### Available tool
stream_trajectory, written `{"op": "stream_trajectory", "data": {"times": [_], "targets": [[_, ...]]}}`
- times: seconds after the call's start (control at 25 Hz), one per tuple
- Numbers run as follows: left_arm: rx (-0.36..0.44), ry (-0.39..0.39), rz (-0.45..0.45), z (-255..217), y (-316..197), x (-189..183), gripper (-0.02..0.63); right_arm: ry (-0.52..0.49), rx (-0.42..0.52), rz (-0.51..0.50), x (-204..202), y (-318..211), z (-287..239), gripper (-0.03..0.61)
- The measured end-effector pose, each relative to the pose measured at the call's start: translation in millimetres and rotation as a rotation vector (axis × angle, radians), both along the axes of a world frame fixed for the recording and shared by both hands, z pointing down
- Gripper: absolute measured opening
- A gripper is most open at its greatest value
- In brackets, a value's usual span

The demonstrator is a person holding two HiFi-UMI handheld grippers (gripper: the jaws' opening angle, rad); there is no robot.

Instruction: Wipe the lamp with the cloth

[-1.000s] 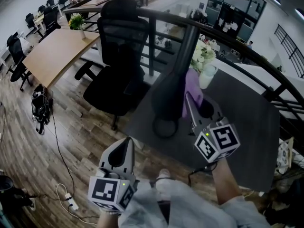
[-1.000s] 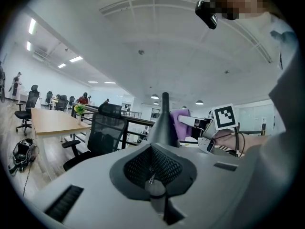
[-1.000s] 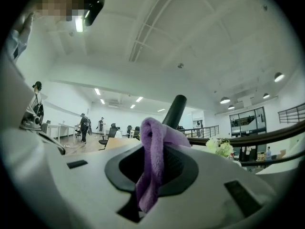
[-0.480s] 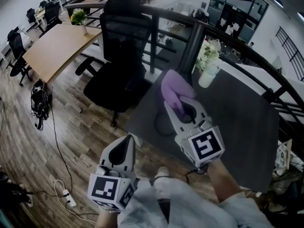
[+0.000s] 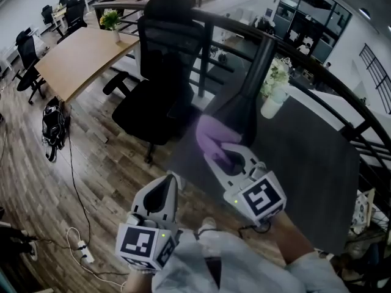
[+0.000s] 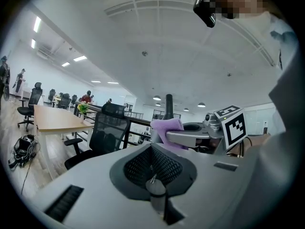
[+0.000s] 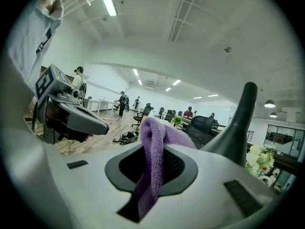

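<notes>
The dark lamp [image 5: 253,81] stands on the grey table [image 5: 305,157], a tall stem that widens downward; its base is hidden behind my right gripper. My right gripper [image 5: 215,156] is shut on a purple cloth [image 5: 214,136], held low at the lamp's left side; whether they touch I cannot tell. In the right gripper view the cloth [image 7: 152,161] hangs bunched between the jaws, with the lamp stem [image 7: 238,123] to the right. My left gripper [image 5: 171,179] hovers near the table's front edge, shut and holding nothing. In the left gripper view the cloth [image 6: 167,127] shows ahead.
A vase of white flowers [image 5: 273,96] stands just right of the lamp. A black office chair [image 5: 162,72] sits left of the table, a dark railing [image 5: 330,84] curves behind. Wooden desk [image 5: 79,60], bag [image 5: 52,124] and cable lie on the floor at left.
My right gripper has carried the cloth down and to the left along the lamp's lower part, closer to me. The left gripper has hardly moved.
</notes>
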State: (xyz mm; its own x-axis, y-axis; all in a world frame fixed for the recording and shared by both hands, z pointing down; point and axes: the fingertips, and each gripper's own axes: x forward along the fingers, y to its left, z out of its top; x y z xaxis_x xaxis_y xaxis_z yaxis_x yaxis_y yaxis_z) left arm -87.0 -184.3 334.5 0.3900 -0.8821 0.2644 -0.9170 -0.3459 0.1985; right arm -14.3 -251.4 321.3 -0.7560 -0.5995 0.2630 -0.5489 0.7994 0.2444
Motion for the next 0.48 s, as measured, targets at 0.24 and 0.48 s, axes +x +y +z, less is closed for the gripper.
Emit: {"op": "stream_trajectory", "data": {"times": [0.24,0.48], "targets": [[0.021,0.007,0.007,-0.8,-1.9,0.9,0.0,0.077,0.09,0.007,13.7,5.1,-26.7,0.052],[0.04,0.008,0.025,-5.2,-5.6,3.9,0.0,0.216,0.241,0.033,28.0,-7.8,-53.2,0.052]]}}
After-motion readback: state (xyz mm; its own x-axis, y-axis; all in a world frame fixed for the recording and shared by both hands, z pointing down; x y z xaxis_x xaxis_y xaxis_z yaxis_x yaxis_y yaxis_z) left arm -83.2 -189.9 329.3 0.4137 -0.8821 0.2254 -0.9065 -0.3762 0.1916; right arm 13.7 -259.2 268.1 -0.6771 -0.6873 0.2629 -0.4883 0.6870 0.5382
